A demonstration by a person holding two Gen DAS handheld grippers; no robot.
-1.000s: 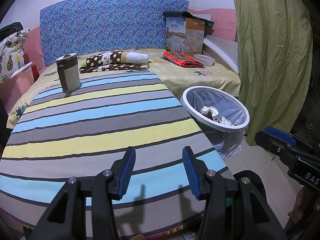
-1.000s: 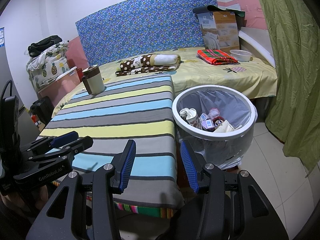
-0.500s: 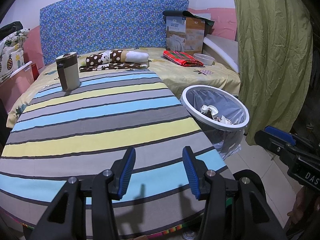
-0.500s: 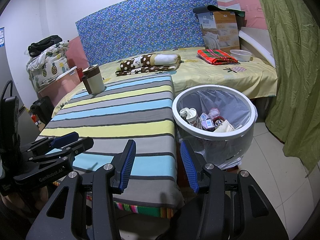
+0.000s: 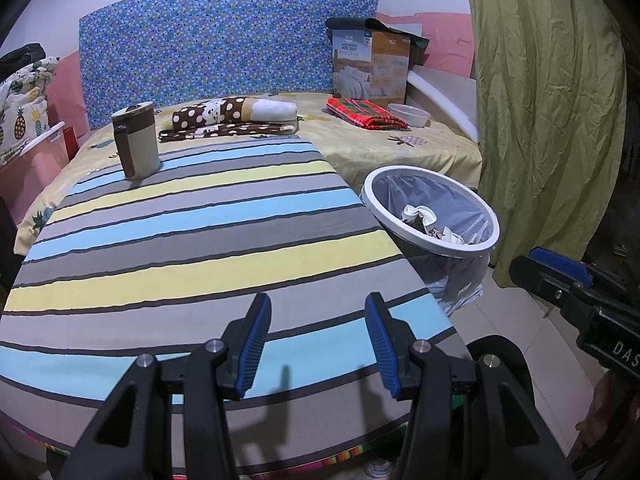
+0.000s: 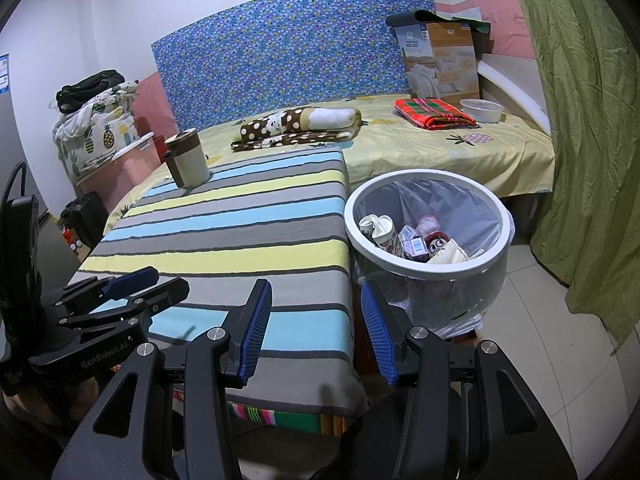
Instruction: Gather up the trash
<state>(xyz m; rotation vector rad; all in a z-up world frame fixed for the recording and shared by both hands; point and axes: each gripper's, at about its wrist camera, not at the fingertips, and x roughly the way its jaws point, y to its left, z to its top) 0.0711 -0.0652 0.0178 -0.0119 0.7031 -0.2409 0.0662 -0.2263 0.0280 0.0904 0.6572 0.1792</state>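
Observation:
A white round bin [image 6: 428, 268] with a clear liner stands on the floor right of the striped table [image 6: 240, 232]; crumpled cups and wrappers [image 6: 416, 240] lie inside it. The same bin [image 5: 434, 244] shows at right in the left wrist view, beside the striped table [image 5: 192, 248]. My left gripper [image 5: 316, 312] hovers open over the table's near edge, nothing between its blue pads. My right gripper [image 6: 314, 300] is open and empty, hanging over the table's near right corner, close to the bin. The left gripper [image 6: 136, 284] also appears at lower left of the right wrist view.
A brown and cream lidded mug [image 5: 136, 142] stands at the table's far left. Behind lies a yellow-sheeted bed [image 6: 460, 148] with a folded dotted blanket [image 6: 300, 124], a red plaid cloth [image 6: 432, 114], a plastic bowl [image 6: 482, 110] and a box [image 6: 440, 64]. A green curtain [image 6: 580, 120] hangs right.

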